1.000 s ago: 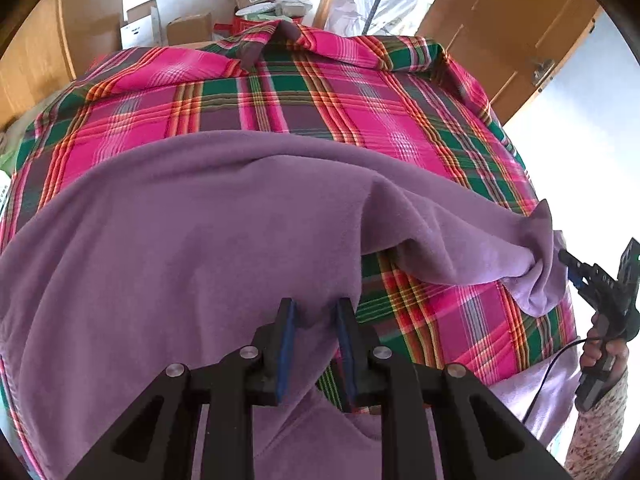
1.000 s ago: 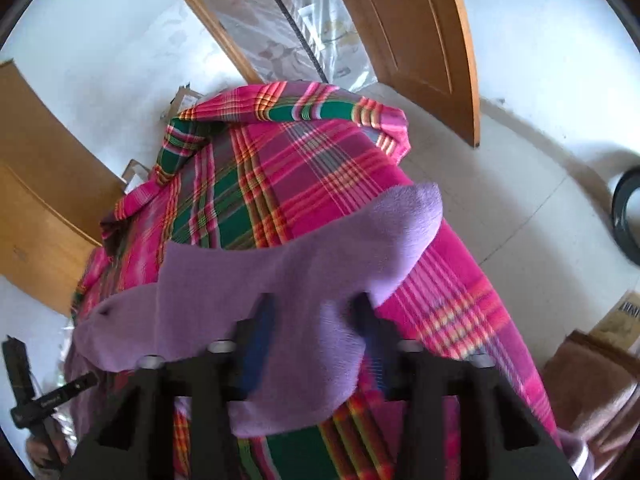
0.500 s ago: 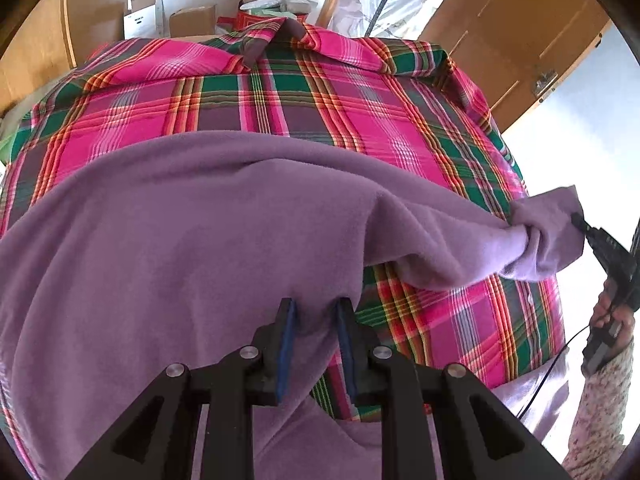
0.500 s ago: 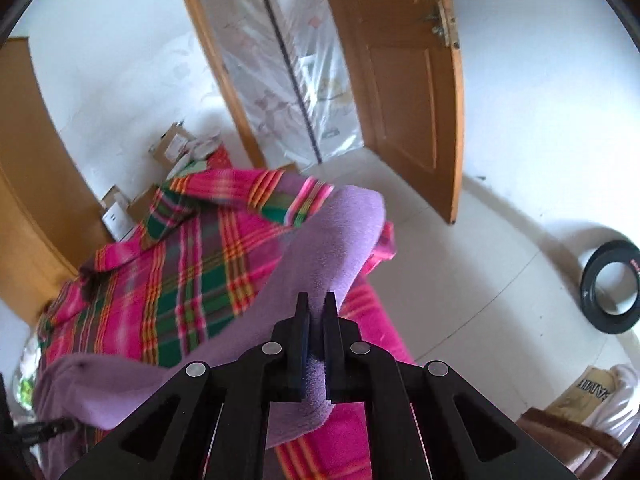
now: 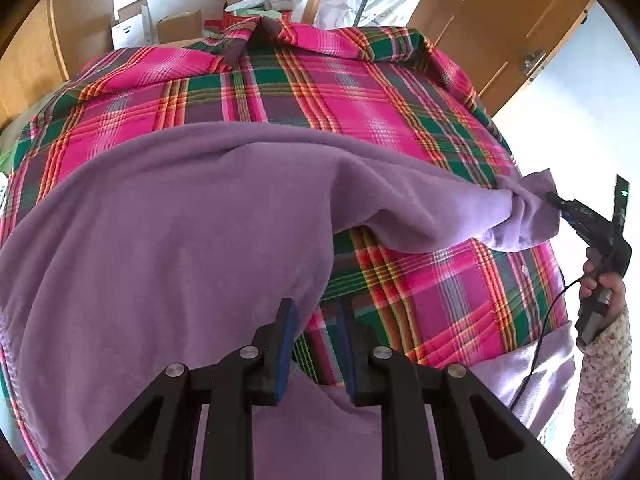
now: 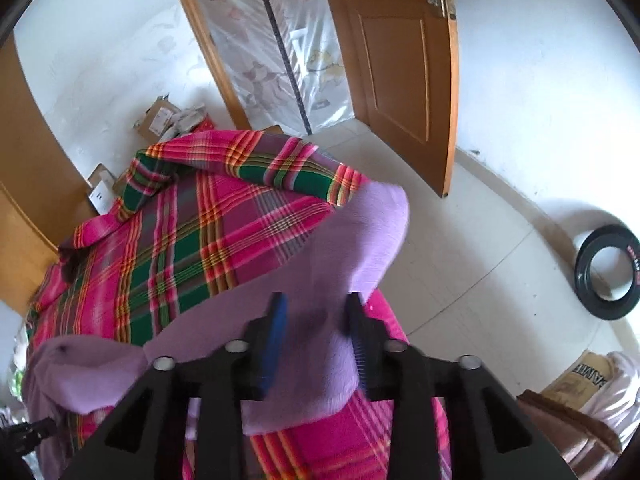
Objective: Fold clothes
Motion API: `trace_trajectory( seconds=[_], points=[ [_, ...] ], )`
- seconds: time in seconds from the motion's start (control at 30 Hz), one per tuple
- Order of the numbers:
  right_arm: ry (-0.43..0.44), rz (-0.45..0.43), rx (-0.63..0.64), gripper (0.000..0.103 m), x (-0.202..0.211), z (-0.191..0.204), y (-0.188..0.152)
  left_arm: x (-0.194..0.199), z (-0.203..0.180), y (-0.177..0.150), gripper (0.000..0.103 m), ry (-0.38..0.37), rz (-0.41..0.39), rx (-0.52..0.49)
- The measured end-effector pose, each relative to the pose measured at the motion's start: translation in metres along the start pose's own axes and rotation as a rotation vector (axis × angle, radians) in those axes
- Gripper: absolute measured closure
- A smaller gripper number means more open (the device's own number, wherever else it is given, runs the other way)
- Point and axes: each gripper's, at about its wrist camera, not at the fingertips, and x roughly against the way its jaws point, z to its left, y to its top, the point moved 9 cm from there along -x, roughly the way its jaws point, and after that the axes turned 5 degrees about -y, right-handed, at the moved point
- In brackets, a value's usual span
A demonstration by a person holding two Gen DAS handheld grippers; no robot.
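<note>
1. Both views are bright with daylight; the white floor point(image 5: 576, 128) at the right of the left wrist view is washed out
2. Fisheye distortion bends the door point(image 6: 404, 60) and the plaid cover point(image 5: 340, 92); dark vignetting rings every corner
3. Soft shadow lies under the lifted purple cloth point(image 5: 180, 240)
4. In the right wrist view the cloth and the fingers point(image 6: 276, 332) are slightly blurred
</note>
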Motion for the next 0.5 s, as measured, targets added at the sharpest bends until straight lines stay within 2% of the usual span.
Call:
trace_trajectory(
  seconds=[0.17,0.37,0.5],
  points=[
    [0.004,-0.022,-0.034,0.069,0.028,-0.001,-0.014,-0.003,-0.004,-0.005,0.082,-0.014,0.005,0.006],
    [0.150,0.120,-0.126,0.069,0.031,0.012,-0.059,-0.008,-0.007,-0.017,0.082,-0.027,0.043,0.011],
    [0.151,0.154,-0.097,0.069,0.020,0.024,-0.070,-0.008,0.000,-0.021,0.082,-0.011,0.043,0.033]
  ],
)
